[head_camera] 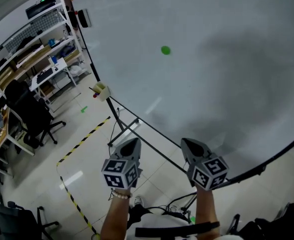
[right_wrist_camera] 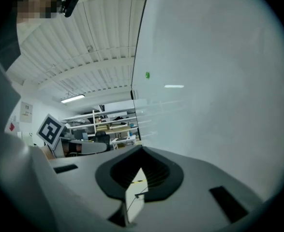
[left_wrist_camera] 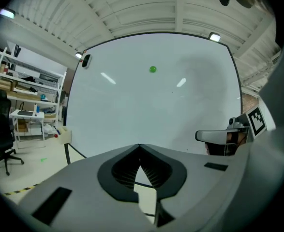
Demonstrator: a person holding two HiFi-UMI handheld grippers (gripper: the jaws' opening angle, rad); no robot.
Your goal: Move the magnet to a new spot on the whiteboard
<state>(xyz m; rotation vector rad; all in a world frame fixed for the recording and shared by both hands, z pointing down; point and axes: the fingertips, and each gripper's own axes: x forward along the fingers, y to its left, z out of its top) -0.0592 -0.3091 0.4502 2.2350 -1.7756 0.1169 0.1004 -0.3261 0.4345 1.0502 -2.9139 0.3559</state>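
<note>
A: Where is the magnet [head_camera: 165, 50] found?
B: Stuck on the whiteboard [head_camera: 227, 74], upper centre of the frame.
A: And the tools?
B: The left tool [head_camera: 133, 141] and right tool [head_camera: 186, 142] are held with jaws together, nothing clamped.

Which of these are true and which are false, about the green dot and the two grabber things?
1. The magnet on the whiteboard is green. True.
2. The left gripper is holding the magnet. False: its jaws are shut on nothing, and the magnet sits on the whiteboard, well away from it.
3. The right gripper is shut too. True: its jaws are together with nothing between them.
4. The black chair stands to the right of the whiteboard. False: in the head view it stands off to the left of the whiteboard.
</note>
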